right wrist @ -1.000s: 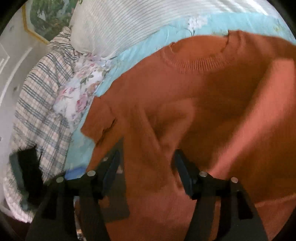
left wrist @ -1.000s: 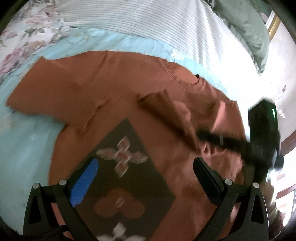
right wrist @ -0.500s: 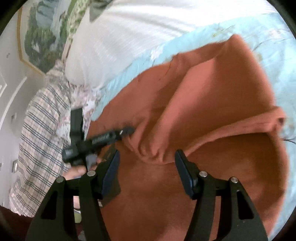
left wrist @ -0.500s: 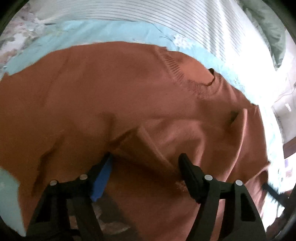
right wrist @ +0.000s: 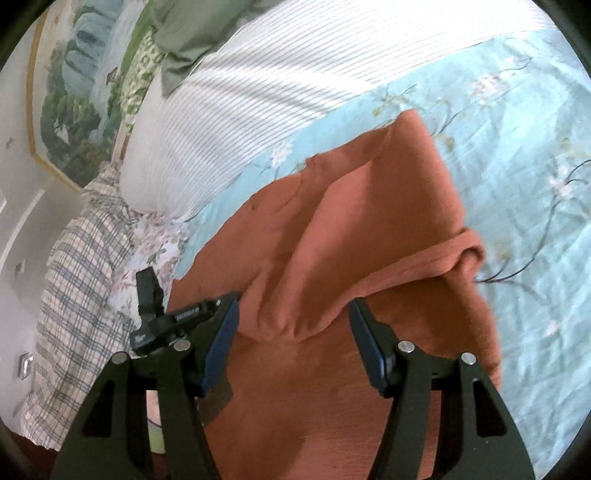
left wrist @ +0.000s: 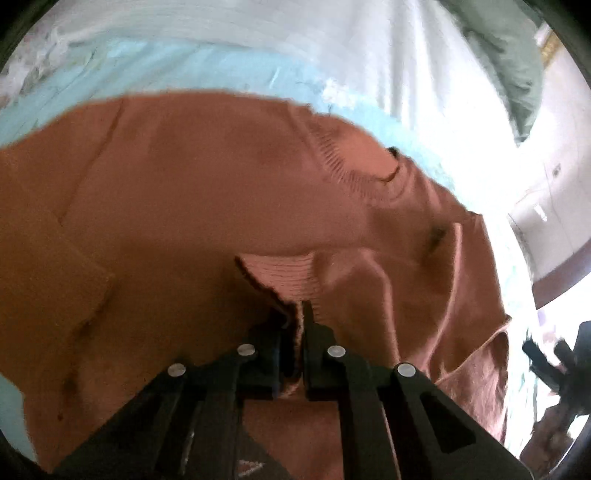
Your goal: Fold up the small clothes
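Note:
A rust-orange knit sweater (left wrist: 207, 192) lies spread on a light blue floral bedspread (left wrist: 177, 70). Its ribbed neckline (left wrist: 354, 170) points toward the pillows. My left gripper (left wrist: 300, 314) is shut on the ribbed cuff (left wrist: 284, 273) of a sleeve folded across the sweater's body. In the right wrist view the same sweater (right wrist: 369, 229) has its sleeve folded inward, and the left gripper (right wrist: 221, 301) pinches it at the left. My right gripper (right wrist: 293, 314) hovers open just above the sweater with only loose folds of cloth below its fingers.
A white striped pillow (right wrist: 258, 92) and a green cushion (right wrist: 192, 33) lie at the head of the bed. A plaid blanket (right wrist: 77, 280) and floral cloth (right wrist: 155, 243) sit at the left. A framed landscape picture (right wrist: 74, 96) hangs on the wall.
My left gripper moved in over the folded sleeve and closed on its cuff. My right gripper let the sleeve go earlier and drew back and up, staying open.

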